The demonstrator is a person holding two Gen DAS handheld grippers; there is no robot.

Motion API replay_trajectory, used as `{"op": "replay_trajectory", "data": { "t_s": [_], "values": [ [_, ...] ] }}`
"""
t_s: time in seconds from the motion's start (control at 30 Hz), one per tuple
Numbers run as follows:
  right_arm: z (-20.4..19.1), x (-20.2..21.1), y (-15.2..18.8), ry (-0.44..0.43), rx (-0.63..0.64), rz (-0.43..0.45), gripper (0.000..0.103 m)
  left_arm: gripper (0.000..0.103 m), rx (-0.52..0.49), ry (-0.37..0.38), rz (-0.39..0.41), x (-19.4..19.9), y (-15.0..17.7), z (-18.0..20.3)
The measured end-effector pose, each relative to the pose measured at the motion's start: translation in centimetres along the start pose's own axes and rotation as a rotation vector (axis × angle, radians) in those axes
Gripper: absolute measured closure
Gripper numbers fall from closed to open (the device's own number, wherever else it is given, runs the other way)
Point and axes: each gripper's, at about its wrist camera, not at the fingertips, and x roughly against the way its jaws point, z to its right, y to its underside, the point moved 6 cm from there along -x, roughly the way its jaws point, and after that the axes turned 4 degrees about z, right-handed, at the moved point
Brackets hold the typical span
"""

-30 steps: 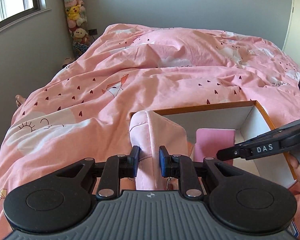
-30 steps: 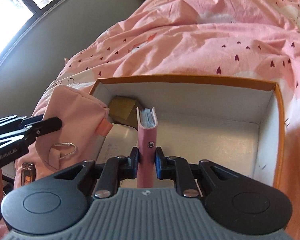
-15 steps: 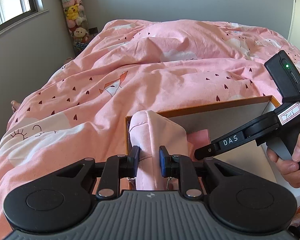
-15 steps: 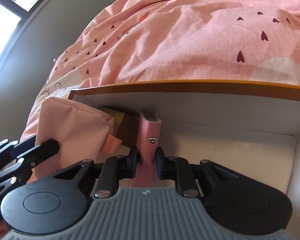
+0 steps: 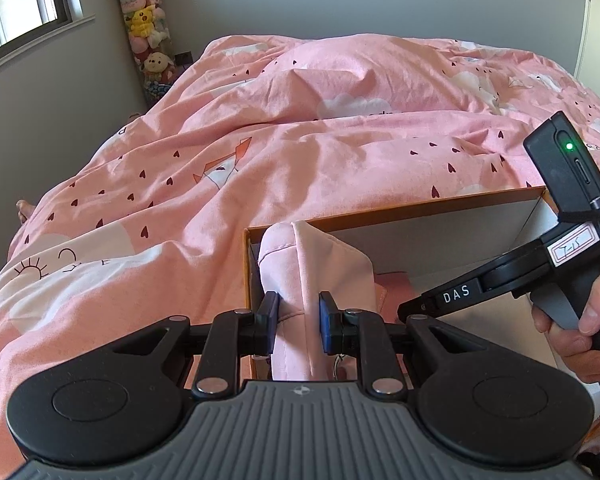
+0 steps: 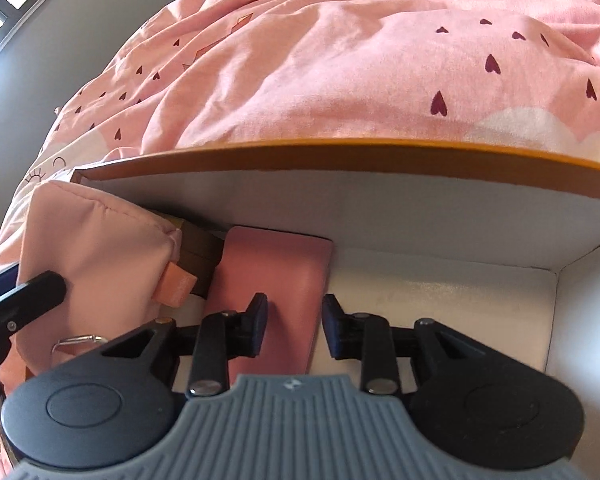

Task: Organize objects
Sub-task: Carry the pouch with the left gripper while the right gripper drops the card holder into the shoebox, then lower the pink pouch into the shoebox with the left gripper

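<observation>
While left claw (image 5: pixel 298 322) pinches pink pouch (image 5: pixel 319 272), right claw (image 6: pixel 294 330) spread over notebook (image 6: pixel 274 280)

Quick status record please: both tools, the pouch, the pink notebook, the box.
left tool: shut on pink pouch
right tool: open, above pink notebook
pink notebook: lying flat in box, released
pink pouch: held upright at box's left end
box: open, orange rim, on pink duvet
</observation>
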Motion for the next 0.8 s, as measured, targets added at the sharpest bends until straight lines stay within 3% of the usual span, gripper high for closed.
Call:
{"op": "replay_trajectory", "data": {
  "t_s": [0.03,0.17,0.4,0.63,0.8],
  "values": [
    [-0.2,0.3,0.2,-0.007,0.011,-0.005,0.07,0.08,0.0,0.0,-0.001,0.0,0.0,0.0],
    [-0.4,-0.1,1.1,0.006,0.032,-0.032,0.086,0.08,0.007,-0.01,-0.006,-0.2,0.2,-0.1],
    [-0.2,-0.2,1.5,0.001,0.014,-0.014,0.087,0.08,-0.019,-0.034,-0.001,-0.2,0.4,0.2],
    [-1.4,3.3,2.4,-0.035,0.043,0.019,0.088,0.08,-0.164,-0.118,0.022,-0.8,0.3,2.9],
    [-1.5,4.0,2.1,-0.089,-0.014,0.048,0.091,0.08,-0.204,-0.097,0.028,-0.9,0.7,4.8]
  ]
}}
